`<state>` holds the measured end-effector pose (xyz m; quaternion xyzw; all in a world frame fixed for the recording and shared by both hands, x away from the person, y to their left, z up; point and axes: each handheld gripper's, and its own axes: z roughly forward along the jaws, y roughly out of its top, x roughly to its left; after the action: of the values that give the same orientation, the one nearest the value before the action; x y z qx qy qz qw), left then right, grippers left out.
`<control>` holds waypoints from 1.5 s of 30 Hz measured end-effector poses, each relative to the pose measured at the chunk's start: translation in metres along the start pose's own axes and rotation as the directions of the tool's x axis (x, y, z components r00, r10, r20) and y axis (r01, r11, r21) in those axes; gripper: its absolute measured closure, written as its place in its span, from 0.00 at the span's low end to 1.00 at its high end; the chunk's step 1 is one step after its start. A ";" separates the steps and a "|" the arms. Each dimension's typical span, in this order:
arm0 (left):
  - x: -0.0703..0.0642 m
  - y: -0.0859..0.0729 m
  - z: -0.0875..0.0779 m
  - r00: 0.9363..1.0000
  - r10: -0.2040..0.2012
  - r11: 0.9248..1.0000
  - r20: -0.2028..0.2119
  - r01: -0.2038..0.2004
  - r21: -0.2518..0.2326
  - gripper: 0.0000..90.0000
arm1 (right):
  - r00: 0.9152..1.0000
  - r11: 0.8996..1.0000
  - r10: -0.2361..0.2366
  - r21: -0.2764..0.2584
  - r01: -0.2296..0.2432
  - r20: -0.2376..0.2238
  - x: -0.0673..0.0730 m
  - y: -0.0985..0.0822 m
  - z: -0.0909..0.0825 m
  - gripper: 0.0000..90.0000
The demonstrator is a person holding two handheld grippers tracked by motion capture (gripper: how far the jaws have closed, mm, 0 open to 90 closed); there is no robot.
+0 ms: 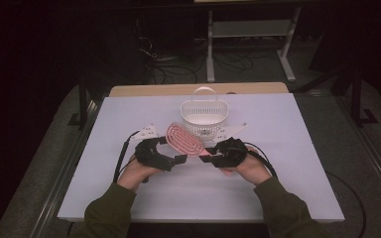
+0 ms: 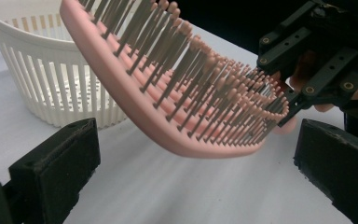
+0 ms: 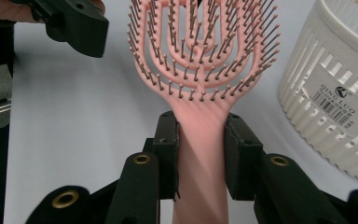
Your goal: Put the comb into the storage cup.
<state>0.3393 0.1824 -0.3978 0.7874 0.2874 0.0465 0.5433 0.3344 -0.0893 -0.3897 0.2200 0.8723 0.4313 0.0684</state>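
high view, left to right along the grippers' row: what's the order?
left gripper → pink hairbrush → right gripper. The white basket stands behind the brush, so it is left out of the order.

Both forearms reach in — grippers near each other.
Left gripper (image 1: 179,159) jaws spread wide; right gripper (image 1: 204,158) jaws clamped — hands gripping from behind.

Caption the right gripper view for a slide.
Right gripper clamps the pink hairbrush by its handle, beside a white slatted basket.

Hairbrush (image 3: 200,60) tip cut off by top edge.
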 end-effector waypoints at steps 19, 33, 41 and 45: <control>-0.003 0.000 0.005 1.000 -0.031 0.999 0.000 0.031 -0.018 0.01 | 1.000 1.000 -0.018 0.006 0.018 -0.019 0.006 0.000 0.008 0.76; -0.002 0.000 0.003 0.998 -0.065 0.997 0.004 0.065 -0.035 0.13 | 0.999 0.999 -0.044 0.015 0.044 -0.005 0.009 -0.001 0.012 0.76; 0.000 0.001 -0.001 0.995 -0.095 0.994 0.008 0.096 -0.057 0.24 | 0.999 0.999 -0.052 0.011 0.052 -0.001 0.011 -0.001 0.013 0.76; 0.001 0.001 -0.002 0.994 -0.107 0.993 0.015 0.108 -0.058 0.31 | 0.999 0.999 -0.049 0.008 0.049 0.005 0.011 -0.001 0.012 0.76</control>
<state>0.3403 0.1843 -0.3963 0.7548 0.3244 0.0209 0.5697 0.3282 -0.0762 -0.3977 0.2001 0.8790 0.4254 0.0801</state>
